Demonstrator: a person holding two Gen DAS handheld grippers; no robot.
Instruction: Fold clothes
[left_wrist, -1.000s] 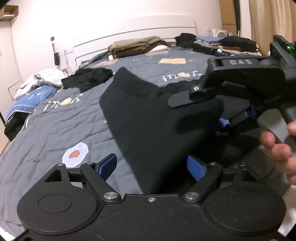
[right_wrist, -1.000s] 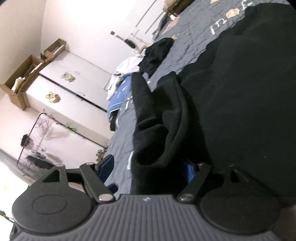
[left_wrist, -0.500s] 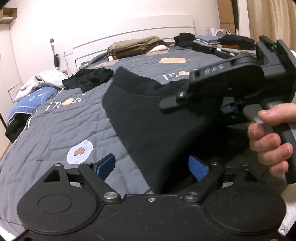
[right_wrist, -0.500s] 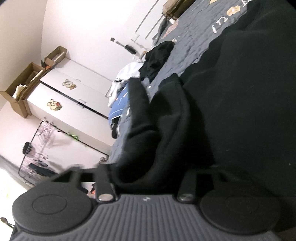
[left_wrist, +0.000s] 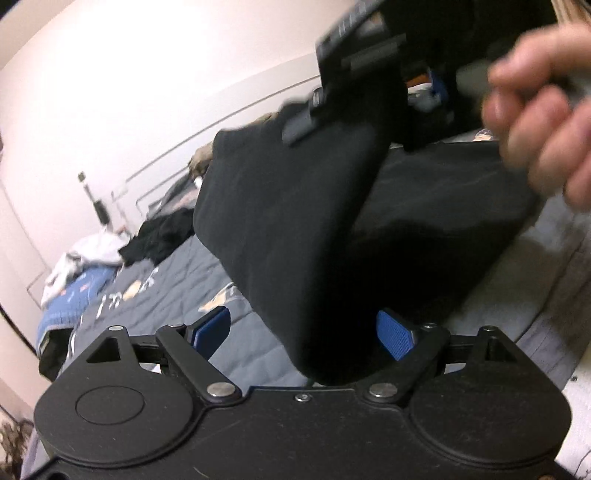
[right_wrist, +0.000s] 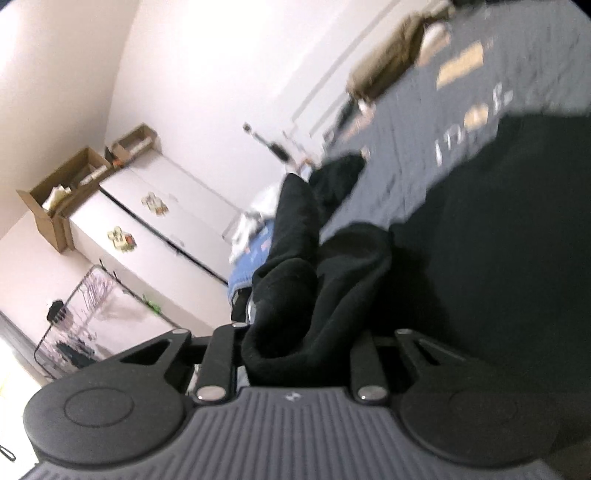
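Note:
A black garment (left_wrist: 295, 221) lies on the grey quilted bed (left_wrist: 166, 295), and one side of it is lifted into a steep fold. In the left wrist view my right gripper (left_wrist: 306, 122), blurred and held by a hand (left_wrist: 535, 122), grips the raised edge at the top. The right wrist view shows the same garment (right_wrist: 295, 295) bunched between the jaws of my right gripper (right_wrist: 295, 343), which are closing on it, pads buried in cloth. My left gripper (left_wrist: 303, 332) is open. The fold's lower end hangs between its blue pads (left_wrist: 395, 338) without touching them.
A black heap (left_wrist: 162, 236) and white clothes (left_wrist: 88, 251) lie at the bed's far left. Tan folded clothes (right_wrist: 391, 55) sit near the headboard. A white wardrobe (right_wrist: 155, 236) carries cardboard boxes (right_wrist: 62, 192), and a wire rack (right_wrist: 74, 317) stands beside it.
My right gripper's jaws came together on the bunched black cloth and rose, pulling the garment's side up off the bed. The left gripper rolled and shifted, staying open.

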